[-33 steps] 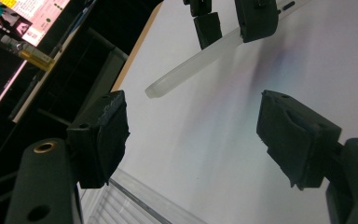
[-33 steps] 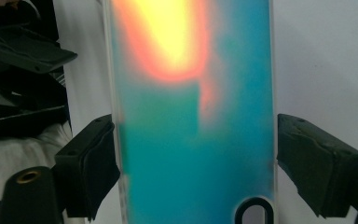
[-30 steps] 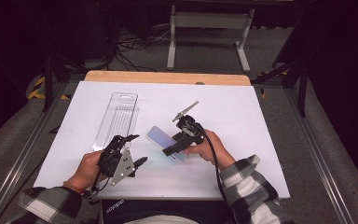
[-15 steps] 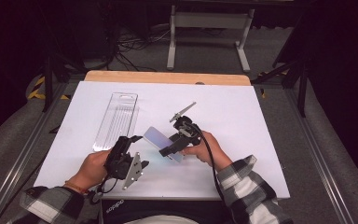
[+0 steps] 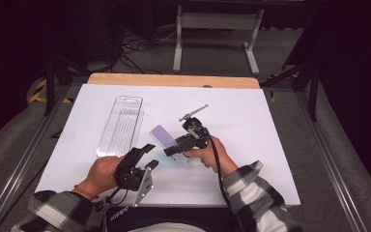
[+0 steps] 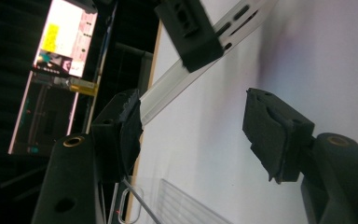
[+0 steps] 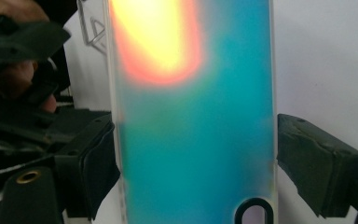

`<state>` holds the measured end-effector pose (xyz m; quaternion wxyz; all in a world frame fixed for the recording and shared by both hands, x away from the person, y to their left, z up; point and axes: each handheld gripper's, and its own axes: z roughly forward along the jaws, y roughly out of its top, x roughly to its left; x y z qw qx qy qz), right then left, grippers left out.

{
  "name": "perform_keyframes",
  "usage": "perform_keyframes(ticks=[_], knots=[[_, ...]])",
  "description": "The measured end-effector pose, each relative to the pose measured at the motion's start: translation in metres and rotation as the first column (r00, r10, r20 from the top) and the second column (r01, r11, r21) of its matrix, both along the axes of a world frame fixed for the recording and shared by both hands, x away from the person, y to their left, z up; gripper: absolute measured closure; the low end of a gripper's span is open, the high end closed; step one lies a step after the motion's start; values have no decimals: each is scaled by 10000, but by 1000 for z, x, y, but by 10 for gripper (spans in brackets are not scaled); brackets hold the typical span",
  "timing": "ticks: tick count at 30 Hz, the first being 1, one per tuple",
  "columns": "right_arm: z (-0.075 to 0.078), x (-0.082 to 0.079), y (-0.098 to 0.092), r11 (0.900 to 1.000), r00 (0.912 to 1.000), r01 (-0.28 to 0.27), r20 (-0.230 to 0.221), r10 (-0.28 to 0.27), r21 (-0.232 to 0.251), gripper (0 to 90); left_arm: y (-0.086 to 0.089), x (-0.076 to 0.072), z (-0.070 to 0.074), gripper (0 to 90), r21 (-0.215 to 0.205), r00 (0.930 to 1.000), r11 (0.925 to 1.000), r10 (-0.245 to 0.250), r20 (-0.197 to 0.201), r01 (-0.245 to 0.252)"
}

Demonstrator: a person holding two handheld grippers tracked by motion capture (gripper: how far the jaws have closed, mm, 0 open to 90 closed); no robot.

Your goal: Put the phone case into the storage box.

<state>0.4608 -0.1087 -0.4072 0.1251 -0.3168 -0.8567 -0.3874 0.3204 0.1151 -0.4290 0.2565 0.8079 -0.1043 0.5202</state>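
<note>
On a white table (image 5: 251, 125), the right gripper (image 5: 176, 151) is pinching a translucent phone case (image 5: 163, 137) by its long edges, holding it tilted just above the surface near the middle. Beside it, the left gripper (image 5: 147, 155) is hovering with its jaws spread and nothing between them; they have just been closing. Farther back on the left, a clear plastic package (image 5: 121, 124) is lying flat.
</note>
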Motion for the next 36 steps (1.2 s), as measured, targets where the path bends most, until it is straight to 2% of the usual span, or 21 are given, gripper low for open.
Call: perform_keyframes(ticks=[3,5,7,8,9,12,13,17,18,19,20,21,22,25,28,31,32,33,35,36], knots=[[-2,-1,6,9999,9998,-73,-195,75,132,167,-1,0,-3,415,153,9993,9999,54,362,-60],[-3,-2,10,9998,9995,-189,-258,192,110,167,-1,1,-4,415,154,9994,9998,156,324,-161],[-4,-3,13,9995,9992,-280,-297,283,112,167,-3,4,-5,426,262,9989,9996,100,451,-112],[-4,-3,13,9995,9991,-296,-294,299,82,167,-3,4,-6,430,447,9985,9985,291,466,-312],[-4,-3,13,9995,9991,-296,-294,299,82,167,-3,4,-6,431,447,9985,9985,291,466,-312],[-5,-4,15,9996,9994,-264,-230,262,-65,168,-6,6,-8,453,702,9965,9970,277,783,-332],[-5,-3,15,9997,9993,-243,-274,242,-32,168,-7,7,-7,454,837,9940,9955,360,1029,-447],[-6,-4,15,9994,9992,-309,-256,305,-178,168,-7,9,-9,464,781,9918,9950,531,1159,-624],[-6,-5,16,9991,9992,-348,-223,342,-245,168,-8,9,-9,468,863,9918,9947,460,1191,-565],[-6,-5,17,9990,9992,-354,-206,348,-278,168,-11,8,-10,477,1129,9894,9923,353,1407,-515],[-6,-5,18,9988,9991,-386,-197,380,-293,168,-11,8,-10,491,1129,9894,9923,353,1407,-515],[-7,-6,20,9985,9991,-414,-142,409,-360,168,-13,6,-12,522,1471,9887,9879,267,1472,-486],[-7,-6,20,9982,9989,-461,-113,457,-395,168,-14,6,-11,551,1622,9870,9856,209,1596,-471],[-7,-6,22,9972,9988,-490,-61,487,-565,168,-15,6,-13,605,1634,9882,9852,271,1505,-519],[-7,-7,23,9965,9985,-545,-25,544,-629,168,-16,6,-14,655,1891,9862,9803,267,1631,-578],[-7,-6,22,9965,9988,-499,-6,499,-674,169,-17,6,-16,726,1952,9836,9788,269,1783,-622],[-7,-6,22,9965,9988,-499,-6,499,-674,169,-17,6,-15,726,2111,9816,9758,155,1905,-564],[-7,-6,22,9965,9987,-511,-26,511,-658,169,-17,7,-17,768,2016,9821,9779,166,1876,-551],[-6,-6,22,9965,9986,-520,-16,520,-650,169,-17,6,-19,789,2099,9833,9759,221,1807,-605],[-6,-7,23,9962,9985,-554,-14,554,-676,170,-18,5,-19,804,2340,9794,9699,201,2009,-679]])
